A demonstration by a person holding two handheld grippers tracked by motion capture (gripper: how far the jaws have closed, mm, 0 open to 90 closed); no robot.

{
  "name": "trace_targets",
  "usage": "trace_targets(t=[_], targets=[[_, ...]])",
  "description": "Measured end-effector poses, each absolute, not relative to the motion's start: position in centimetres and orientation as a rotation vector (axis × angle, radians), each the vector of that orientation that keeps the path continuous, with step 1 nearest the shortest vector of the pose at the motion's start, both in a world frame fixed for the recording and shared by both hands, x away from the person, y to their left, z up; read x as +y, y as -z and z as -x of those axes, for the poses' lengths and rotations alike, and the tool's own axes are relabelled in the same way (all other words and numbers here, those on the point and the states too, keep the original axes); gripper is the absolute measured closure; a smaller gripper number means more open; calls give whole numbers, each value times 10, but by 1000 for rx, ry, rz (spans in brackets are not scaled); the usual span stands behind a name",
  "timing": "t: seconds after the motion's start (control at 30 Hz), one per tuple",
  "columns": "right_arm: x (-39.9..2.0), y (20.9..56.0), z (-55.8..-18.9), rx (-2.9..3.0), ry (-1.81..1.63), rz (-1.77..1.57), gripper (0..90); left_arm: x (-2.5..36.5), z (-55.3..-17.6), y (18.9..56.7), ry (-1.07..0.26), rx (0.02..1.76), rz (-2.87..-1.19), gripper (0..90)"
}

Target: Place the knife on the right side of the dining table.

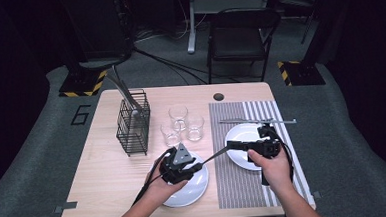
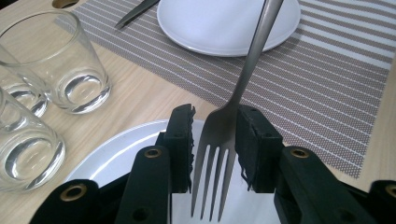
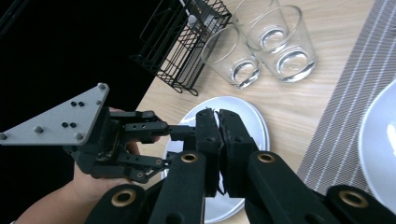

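A metal fork (image 1: 212, 156) spans the gap between my two grippers, above the near left white plate (image 1: 195, 191). My right gripper (image 1: 229, 145) is shut on the fork's handle; in the right gripper view its jaws (image 3: 218, 126) stand pressed together and hide the handle. In the left gripper view the fork's tines (image 2: 212, 163) lie between the pads of my left gripper (image 2: 215, 140), with a narrow gap at the left pad (image 2: 184, 140), so the pads do not press on it. The left gripper (image 1: 196, 168) hovers just above its plate (image 2: 116, 156).
A second white plate (image 1: 240, 133) sits on the striped placemat (image 1: 240, 186), with a knife (image 1: 256, 120) behind it. Three glasses (image 1: 179, 116) stand mid-table. A black wire basket (image 1: 133, 124) with utensils is at the left. A chair (image 1: 242, 36) stands beyond the table.
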State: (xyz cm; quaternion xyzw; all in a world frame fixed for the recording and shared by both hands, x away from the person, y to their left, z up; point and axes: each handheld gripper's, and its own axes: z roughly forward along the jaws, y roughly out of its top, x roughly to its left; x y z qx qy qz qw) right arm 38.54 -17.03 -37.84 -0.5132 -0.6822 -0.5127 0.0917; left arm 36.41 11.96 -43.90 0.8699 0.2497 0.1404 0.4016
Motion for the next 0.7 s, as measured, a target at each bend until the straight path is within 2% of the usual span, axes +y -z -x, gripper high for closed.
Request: trace_targets(t=[0.7], targets=[[-215,379,-372,-1976,1593,1630,874,126,-367,438,-352,653,-2180,641]])
